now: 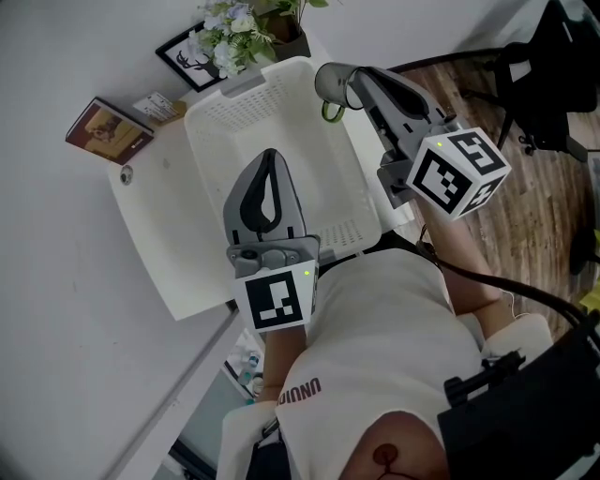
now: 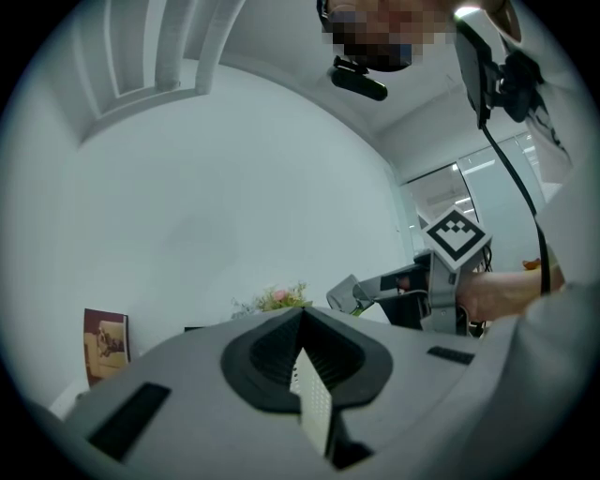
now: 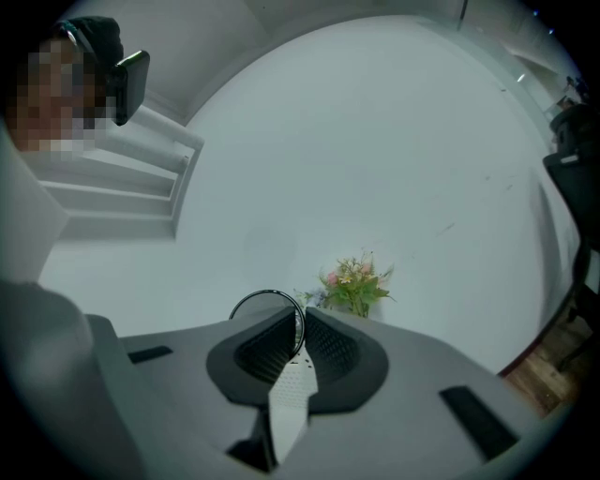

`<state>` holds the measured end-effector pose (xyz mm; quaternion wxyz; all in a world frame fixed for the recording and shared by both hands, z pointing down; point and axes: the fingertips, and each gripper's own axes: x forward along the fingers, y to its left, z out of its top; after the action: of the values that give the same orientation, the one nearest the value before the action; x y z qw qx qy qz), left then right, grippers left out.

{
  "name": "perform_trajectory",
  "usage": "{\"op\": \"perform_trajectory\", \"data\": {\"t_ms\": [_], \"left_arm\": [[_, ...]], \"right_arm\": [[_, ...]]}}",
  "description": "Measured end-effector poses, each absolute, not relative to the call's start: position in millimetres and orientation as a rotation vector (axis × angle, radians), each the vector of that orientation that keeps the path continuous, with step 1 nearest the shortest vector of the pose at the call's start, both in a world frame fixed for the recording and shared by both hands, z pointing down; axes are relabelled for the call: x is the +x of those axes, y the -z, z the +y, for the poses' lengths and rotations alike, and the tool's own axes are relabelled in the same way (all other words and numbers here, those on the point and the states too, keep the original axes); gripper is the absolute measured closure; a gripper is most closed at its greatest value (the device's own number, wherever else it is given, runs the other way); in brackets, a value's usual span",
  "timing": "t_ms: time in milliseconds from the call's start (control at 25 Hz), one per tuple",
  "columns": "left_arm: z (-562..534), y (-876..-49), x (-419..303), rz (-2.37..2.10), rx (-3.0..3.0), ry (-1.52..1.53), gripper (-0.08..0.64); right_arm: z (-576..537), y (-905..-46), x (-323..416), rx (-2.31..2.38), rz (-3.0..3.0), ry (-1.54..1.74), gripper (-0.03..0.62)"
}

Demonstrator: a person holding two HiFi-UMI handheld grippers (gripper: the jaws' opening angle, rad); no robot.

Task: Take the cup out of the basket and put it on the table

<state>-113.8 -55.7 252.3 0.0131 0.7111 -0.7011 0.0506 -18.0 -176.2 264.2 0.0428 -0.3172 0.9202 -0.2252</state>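
Right tool (image 1: pixel 352 90) (image 3: pixel 302 324): jaws nearly together, pinching the wall of the cup (image 1: pixel 332 82) (image 3: pixel 265 307); I see its round rim standing up just left of the tips in the right gripper view. The cup is grey with a green loop on its side, off the tabletop (image 1: pixel 155 239), and in the head view it hangs over the far right corner of the basket (image 1: pixel 208 127). I can't tell whether it touches the rim. Left tool (image 1: pixel 270 161) (image 2: pixel 302 312): tips meeting, nothing held, over the middle of the basket and pointing the same way as the right one. From the left gripper view I see the right tool off to the right with the cup (image 2: pixel 345 294) at its end. The basket is white with perforated walls and sits on the white tabletop. Beyond it by the wall are flowers (image 1: pixel 234 28) (image 3: pixel 356 286) and a picture frame (image 1: pixel 187 58); a book (image 1: pixel 108 129) (image 2: pixel 105 342) lies to the left.
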Motion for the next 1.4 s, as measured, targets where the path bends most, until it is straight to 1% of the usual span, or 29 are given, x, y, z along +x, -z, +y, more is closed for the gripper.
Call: {"op": "perform_trajectory", "data": {"t_ms": [720, 1400], "left_arm": [[-71, -258, -93, -2.184, 2.198, -0.185, 0.549], [-72, -263, -88, -2.187, 2.192, -0.218, 0.549]], "right_arm": [[-203, -291, 22, -1.084, 2.814, 0.719, 0.546], [-205, -338, 30, -1.171, 2.928, 0.720, 0.546]]}}
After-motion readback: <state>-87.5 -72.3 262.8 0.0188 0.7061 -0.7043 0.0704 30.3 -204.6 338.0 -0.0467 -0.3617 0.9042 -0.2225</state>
